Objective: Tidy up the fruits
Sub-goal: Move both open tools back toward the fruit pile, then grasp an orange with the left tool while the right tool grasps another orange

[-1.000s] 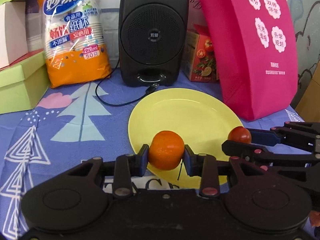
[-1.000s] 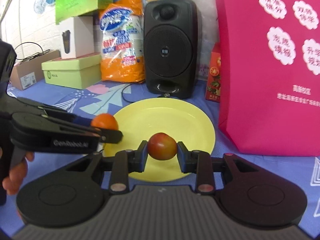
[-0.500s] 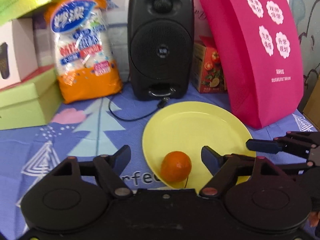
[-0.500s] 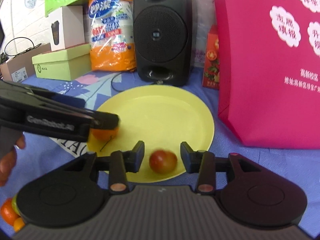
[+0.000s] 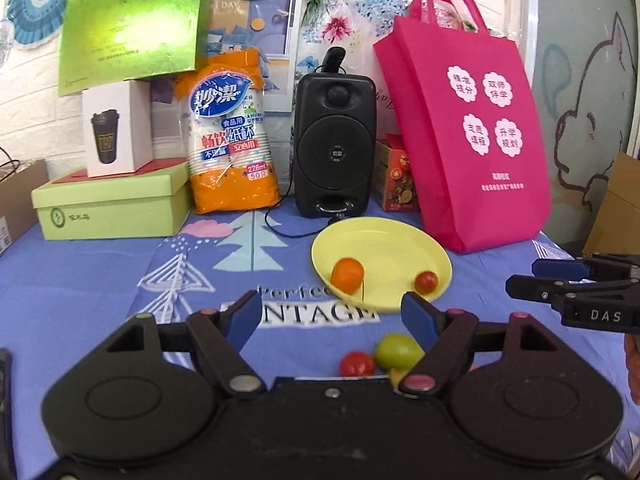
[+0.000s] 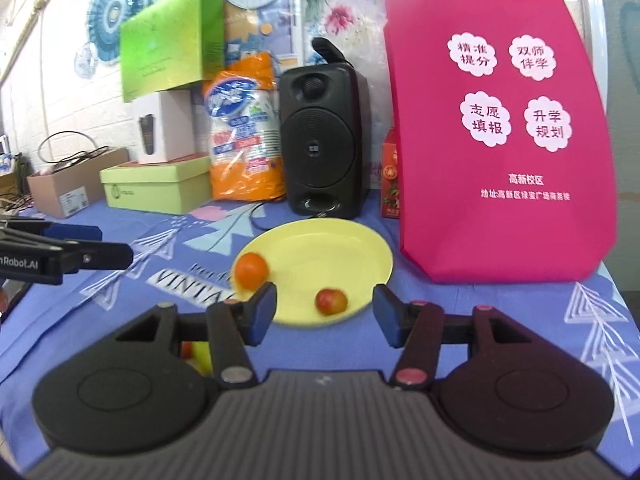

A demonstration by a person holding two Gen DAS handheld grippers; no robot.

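Two fruits lie on the yellow plate (image 5: 400,240), ahead of both tools: an orange mandarin (image 5: 347,274) toward the left hand-held gripper's side and a small red tomato (image 5: 426,281) toward the right one's, well apart from each other. Left hand-held gripper (image 5: 332,316): jaws spread wide, nothing between the blue pads, held above the desk (image 5: 100,280) short of the plate's near rim. Right hand-held gripper (image 6: 324,312): likewise wide and empty, the tomato (image 6: 331,301) visible between its pads but beyond them. Close under the left hand-held gripper, on the cloth, lie a second red tomato (image 5: 357,364) and a green fruit (image 5: 398,352), touching or nearly so; a scrap of yellow beside them is too hidden to name.

Handling, as judged: all are light, round and smooth-skinned, so prone to roll on the plate or cloth when nudged. The tomatoes appear thin-skinned and soft; a firm squeeze could split them. The green fruit looks firmer and slightly oval. Best hold is across the widest middle, pads on opposite sides, approached from above the near side; closing should be gentle, stopping at first contact. Taking one of the adjacent pair risks pushing its neighbour away.
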